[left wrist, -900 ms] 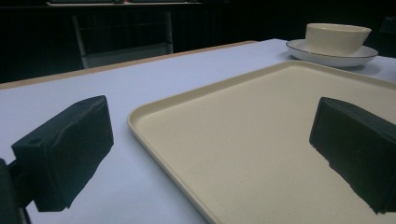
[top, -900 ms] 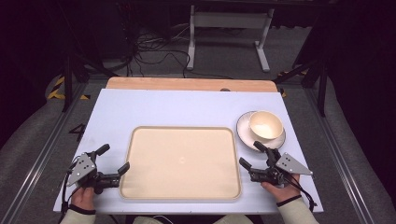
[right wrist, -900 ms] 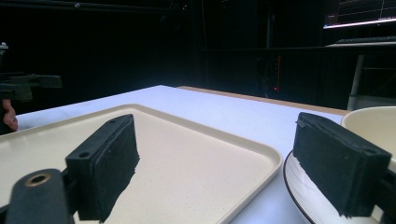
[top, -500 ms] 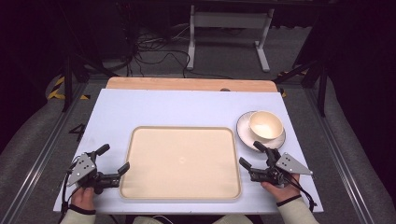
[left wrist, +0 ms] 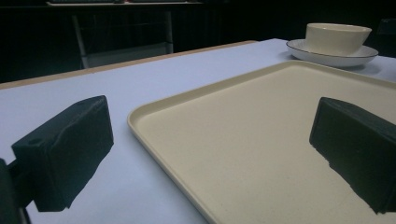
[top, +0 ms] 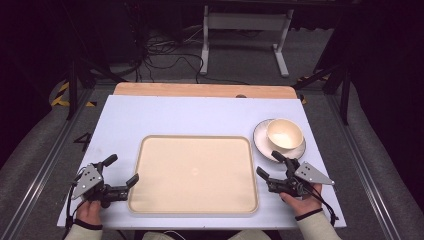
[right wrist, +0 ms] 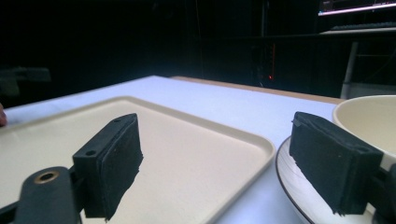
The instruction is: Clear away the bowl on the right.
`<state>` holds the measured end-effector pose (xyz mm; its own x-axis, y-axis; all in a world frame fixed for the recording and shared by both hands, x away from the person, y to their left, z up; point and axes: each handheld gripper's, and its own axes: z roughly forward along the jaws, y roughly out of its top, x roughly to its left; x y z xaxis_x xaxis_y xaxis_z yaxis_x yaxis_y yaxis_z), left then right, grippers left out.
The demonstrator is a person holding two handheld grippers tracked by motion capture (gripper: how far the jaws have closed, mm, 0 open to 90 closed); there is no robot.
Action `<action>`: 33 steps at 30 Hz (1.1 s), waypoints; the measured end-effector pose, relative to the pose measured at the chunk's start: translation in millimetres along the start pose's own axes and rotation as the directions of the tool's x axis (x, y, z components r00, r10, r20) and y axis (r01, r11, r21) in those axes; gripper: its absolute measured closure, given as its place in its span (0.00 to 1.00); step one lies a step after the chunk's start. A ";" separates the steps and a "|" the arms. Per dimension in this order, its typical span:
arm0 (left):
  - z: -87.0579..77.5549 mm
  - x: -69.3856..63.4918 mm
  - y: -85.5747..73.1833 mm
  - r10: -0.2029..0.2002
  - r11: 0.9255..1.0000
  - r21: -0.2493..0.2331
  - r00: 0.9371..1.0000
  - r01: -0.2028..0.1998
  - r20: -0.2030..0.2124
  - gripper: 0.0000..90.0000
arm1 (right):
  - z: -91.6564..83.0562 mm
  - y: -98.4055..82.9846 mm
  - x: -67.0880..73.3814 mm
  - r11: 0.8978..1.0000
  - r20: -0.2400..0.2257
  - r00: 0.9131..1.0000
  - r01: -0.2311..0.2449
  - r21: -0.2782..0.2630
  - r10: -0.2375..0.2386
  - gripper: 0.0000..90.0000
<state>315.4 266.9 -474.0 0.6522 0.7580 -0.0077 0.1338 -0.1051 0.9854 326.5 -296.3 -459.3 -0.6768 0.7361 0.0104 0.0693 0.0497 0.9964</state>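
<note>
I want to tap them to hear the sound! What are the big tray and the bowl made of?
The tray looks like cream plastic, perhaps melamine: matt and faintly speckled, with a moulded rolled rim. The bowl seems glazed ceramic: smooth and thick-walled with a soft shine. It sits on a white plate with a thin dark rim line, probably ceramic too.

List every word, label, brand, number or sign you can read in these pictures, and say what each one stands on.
None can be read: the tray, bowl, saucer, table and both grippers (left gripper, right gripper) bear no lettering.
Yellow-black striped floor markings: no text.
</note>
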 end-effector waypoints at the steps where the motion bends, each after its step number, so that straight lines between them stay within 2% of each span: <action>1: 0.1 0.0 0.0 0.000 1.000 0.000 1.000 0.000 0.000 0.00 | -0.3 1.4 0.1 1.000 0.005 1.000 0.012 0.012 -0.012 0.19; 5: 0.4 0.0 0.0 0.000 1.000 -0.002 1.000 0.000 0.000 0.00 | 0.2 11.6 1.9 1.000 0.008 1.000 -0.002 0.016 0.002 0.20; 7: 0.3 -0.1 -0.1 -0.001 1.000 -0.002 1.000 0.001 -0.001 0.00 | 0.4 14.3 2.6 1.000 0.010 1.000 0.006 0.015 -0.006 0.20; 15: 0.1 -0.1 0.0 0.000 1.000 0.001 1.000 0.000 0.001 0.00 | 5.5 37.5 10.3 1.000 -0.044 0.999 0.008 -0.006 -0.008 0.21; 20: 0.2 0.0 0.1 0.001 1.000 0.000 1.000 -0.001 0.001 0.00 | 6.8 52.0 10.7 1.000 -0.030 1.000 0.001 -0.027 -0.002 0.21; 24: 0.4 -0.1 0.0 0.000 1.000 -0.002 1.000 0.000 0.000 0.00 | 8.3 59.9 8.5 1.000 -0.023 1.000 -0.003 -0.019 0.003 0.21; 29: 0.5 0.0 0.0 -0.001 1.000 -0.001 1.000 0.001 0.000 0.00 | 9.1 69.8 9.0 0.999 -0.022 1.000 0.020 -0.032 -0.020 0.21; 33: 0.5 0.0 0.0 -0.002 1.000 -0.001 1.000 0.002 0.000 0.00 | 10.2 76.1 8.4 0.999 -0.022 1.000 0.011 -0.046 -0.012 0.21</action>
<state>315.8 266.6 -474.1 0.6519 0.7582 -0.0094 0.1341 -0.1031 0.9856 333.5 -279.4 -384.2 -0.6938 0.7202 0.0003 0.0281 0.0266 0.9993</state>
